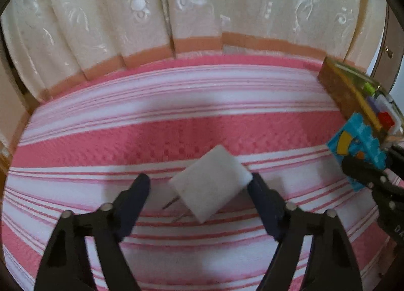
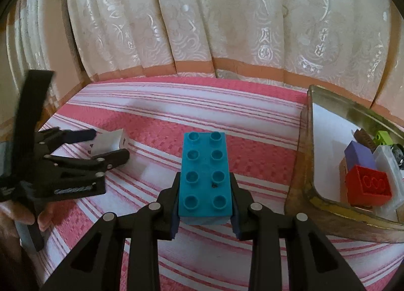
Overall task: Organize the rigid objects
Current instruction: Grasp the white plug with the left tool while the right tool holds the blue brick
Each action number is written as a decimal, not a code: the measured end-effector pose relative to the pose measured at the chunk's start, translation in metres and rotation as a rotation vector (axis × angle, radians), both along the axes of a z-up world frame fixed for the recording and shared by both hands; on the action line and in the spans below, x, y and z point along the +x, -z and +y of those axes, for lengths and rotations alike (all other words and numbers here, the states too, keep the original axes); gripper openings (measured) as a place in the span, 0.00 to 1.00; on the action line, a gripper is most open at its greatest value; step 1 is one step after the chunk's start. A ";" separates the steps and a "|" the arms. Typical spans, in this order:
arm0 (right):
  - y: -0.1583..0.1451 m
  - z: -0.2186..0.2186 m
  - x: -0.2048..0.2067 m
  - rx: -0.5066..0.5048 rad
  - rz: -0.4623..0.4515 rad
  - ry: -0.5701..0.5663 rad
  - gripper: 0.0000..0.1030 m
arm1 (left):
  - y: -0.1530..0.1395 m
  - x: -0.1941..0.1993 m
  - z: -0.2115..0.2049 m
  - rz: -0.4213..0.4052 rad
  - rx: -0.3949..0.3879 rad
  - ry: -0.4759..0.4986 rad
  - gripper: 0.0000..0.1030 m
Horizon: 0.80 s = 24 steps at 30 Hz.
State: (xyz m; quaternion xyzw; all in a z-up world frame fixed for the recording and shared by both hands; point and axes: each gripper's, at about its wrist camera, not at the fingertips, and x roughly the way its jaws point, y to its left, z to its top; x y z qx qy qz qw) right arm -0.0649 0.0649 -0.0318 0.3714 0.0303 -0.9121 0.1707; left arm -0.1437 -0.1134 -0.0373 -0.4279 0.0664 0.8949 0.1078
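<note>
Black claw (image 2: pixel 205 205), silver rivets, navy pads (image 1: pixel 135 202)

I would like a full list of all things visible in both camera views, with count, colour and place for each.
Building brick: one, turquoise, between right gripper's fingers.
White block: one, on cloth, between left gripper's open fingers.
Tin tray: one, metallic, right side of cloth.
Red brick: one, inside tray.
Purple block: one, inside tray.
Green piece: one, inside tray.
Striped cloth: one, pink and white, underneath.
Curtain: cream, behind.
Left gripper: black.
Right gripper: black.

Studded teal brick (image 2: pixel 205 177) held level; white plug adapter (image 1: pixel 211 183) lying tilted.
</note>
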 end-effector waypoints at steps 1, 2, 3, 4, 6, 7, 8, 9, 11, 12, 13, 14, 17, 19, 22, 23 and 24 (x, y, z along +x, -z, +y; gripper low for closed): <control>0.001 0.001 -0.001 -0.005 -0.009 0.002 0.33 | 0.000 -0.001 0.001 -0.003 -0.004 0.004 0.71; 0.001 0.002 -0.002 -0.008 -0.014 0.005 0.33 | -0.001 0.000 0.003 0.003 -0.002 0.012 0.63; 0.002 0.002 -0.003 -0.011 -0.019 0.008 0.33 | -0.001 0.001 0.004 0.007 -0.005 0.015 0.58; 0.002 0.003 -0.004 -0.014 -0.024 0.011 0.33 | -0.002 0.003 0.006 0.013 -0.013 0.015 0.58; 0.003 0.004 -0.005 -0.020 -0.030 0.013 0.33 | -0.002 0.007 0.006 0.015 -0.018 0.001 0.58; 0.003 0.005 -0.006 -0.023 -0.030 0.016 0.33 | -0.002 0.010 0.004 0.010 -0.007 -0.012 0.58; 0.003 0.005 -0.006 -0.024 -0.030 0.018 0.33 | -0.002 0.013 0.002 0.004 0.006 -0.022 0.58; 0.003 0.005 -0.006 -0.025 -0.030 0.020 0.33 | -0.001 0.013 0.000 0.000 0.016 -0.030 0.58; 0.003 0.005 -0.006 -0.029 -0.034 0.020 0.33 | 0.000 0.016 -0.002 -0.007 0.035 -0.059 0.58; 0.003 0.004 -0.006 -0.030 -0.036 0.021 0.33 | 0.001 0.017 -0.001 -0.006 0.028 -0.071 0.58; 0.004 0.005 -0.007 -0.033 -0.039 0.022 0.33 | 0.000 0.019 -0.001 -0.006 0.028 -0.092 0.58; 0.004 0.005 -0.007 -0.035 -0.041 0.024 0.33 | 0.000 0.020 0.000 -0.006 0.026 -0.103 0.62; 0.005 0.006 -0.008 -0.043 -0.050 0.032 0.33 | 0.000 0.024 0.000 -0.015 0.015 -0.104 0.80; 0.005 0.006 -0.007 -0.041 -0.051 0.033 0.33 | 0.000 0.027 0.001 -0.031 0.011 -0.048 0.85; 0.004 0.004 -0.006 -0.035 -0.047 0.029 0.33 | -0.002 0.032 0.004 -0.003 -0.044 -0.015 0.86; 0.003 0.004 -0.006 -0.033 -0.045 0.029 0.33 | -0.003 0.034 0.004 0.020 -0.071 -0.003 0.85; 0.003 0.004 -0.006 -0.032 -0.044 0.029 0.33 | -0.003 0.035 0.005 0.030 -0.090 0.012 0.77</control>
